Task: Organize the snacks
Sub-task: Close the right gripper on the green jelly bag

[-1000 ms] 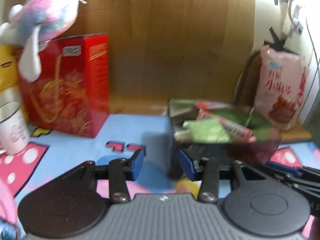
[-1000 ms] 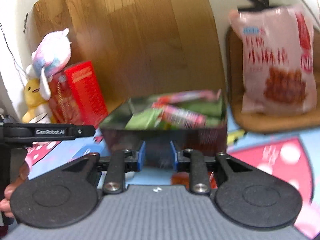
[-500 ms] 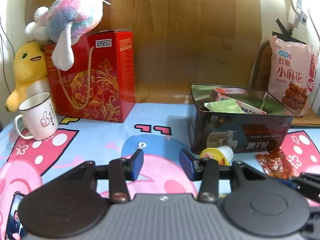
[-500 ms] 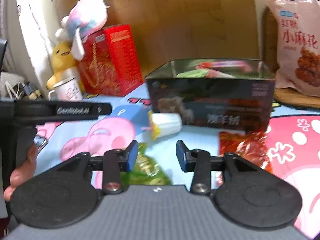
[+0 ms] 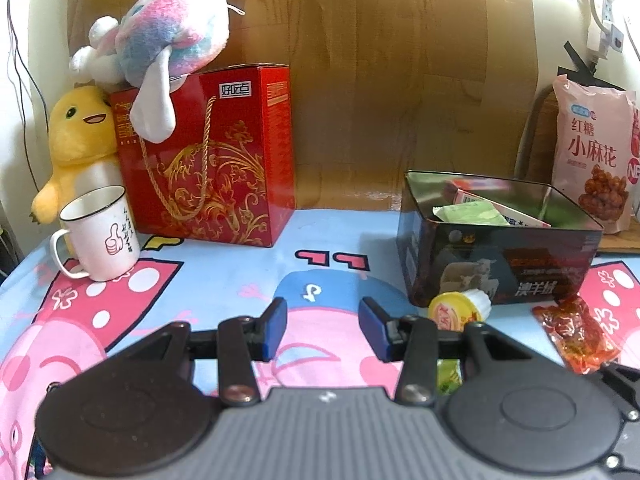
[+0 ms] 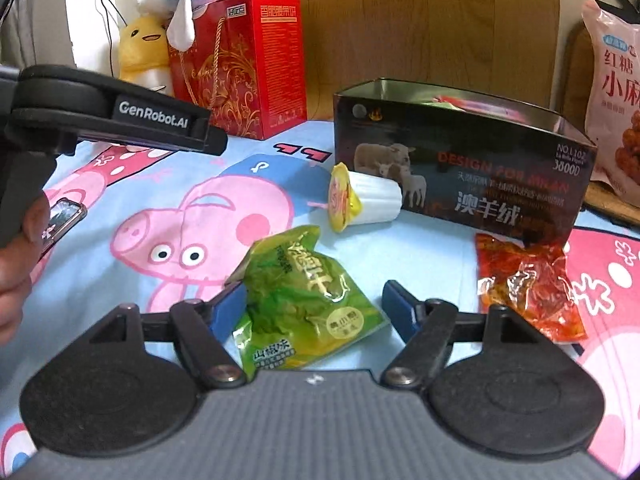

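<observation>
Green snack packet (image 6: 304, 304) lies on the cartoon tablecloth (image 6: 168, 184) between the spread fingers of the right gripper (image 6: 316, 310), in front of the dark tin (image 6: 472, 176). Just before the tin lie a jelly cup (image 6: 364, 200) and a red packet (image 6: 524, 280). Left gripper (image 5: 323, 328) hovers with fingers apart, holding nothing.

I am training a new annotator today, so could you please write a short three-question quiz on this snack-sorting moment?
1. True or false: the right gripper is shut on the green snack packet.
2. Which snack lies nearest the dark tin: A) the jelly cup, B) the green snack packet?
3. Fill in: the white mug stands in front of the yellow ____.

Key: 1 false, its jaws are open around the packet; 2 A; 3 plush toy.
</observation>
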Demonstrator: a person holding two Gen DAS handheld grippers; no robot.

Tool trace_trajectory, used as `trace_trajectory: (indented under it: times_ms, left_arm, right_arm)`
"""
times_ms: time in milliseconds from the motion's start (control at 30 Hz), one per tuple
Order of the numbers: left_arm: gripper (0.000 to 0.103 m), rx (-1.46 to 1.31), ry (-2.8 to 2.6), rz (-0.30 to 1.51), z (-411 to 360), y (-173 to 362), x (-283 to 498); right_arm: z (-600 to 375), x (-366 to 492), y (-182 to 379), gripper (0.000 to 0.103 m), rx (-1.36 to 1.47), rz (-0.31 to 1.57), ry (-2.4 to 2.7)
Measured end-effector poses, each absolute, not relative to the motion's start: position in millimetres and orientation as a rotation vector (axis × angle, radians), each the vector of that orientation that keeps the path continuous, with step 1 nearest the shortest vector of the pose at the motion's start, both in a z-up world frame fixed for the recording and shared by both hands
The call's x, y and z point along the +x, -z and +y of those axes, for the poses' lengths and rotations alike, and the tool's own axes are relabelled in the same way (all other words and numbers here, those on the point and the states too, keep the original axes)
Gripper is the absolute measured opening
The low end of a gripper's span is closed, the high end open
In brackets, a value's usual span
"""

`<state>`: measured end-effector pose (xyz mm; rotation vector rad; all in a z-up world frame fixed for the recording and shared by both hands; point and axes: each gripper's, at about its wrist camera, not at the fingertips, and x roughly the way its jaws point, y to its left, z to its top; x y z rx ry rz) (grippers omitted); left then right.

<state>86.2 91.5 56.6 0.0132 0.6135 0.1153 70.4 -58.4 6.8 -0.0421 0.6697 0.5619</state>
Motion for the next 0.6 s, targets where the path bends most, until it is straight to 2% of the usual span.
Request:
trace_trajectory:
  times_ms: [200, 600]
  left_arm:
    - [0.041, 0.021, -0.122, 0.614, 91.2, -55.5, 86.3]
    - [0.043, -0.002, -0.141, 0.632, 95.8, -41.2, 85.1]
  right_arm:
    - [-59.2, 61.9, -7.1, 0.059, -0.049, 0.657, -0.576]
    - [-43.8, 60.6, -15.3, 0.059, -0.041, 0.72, -0.464]
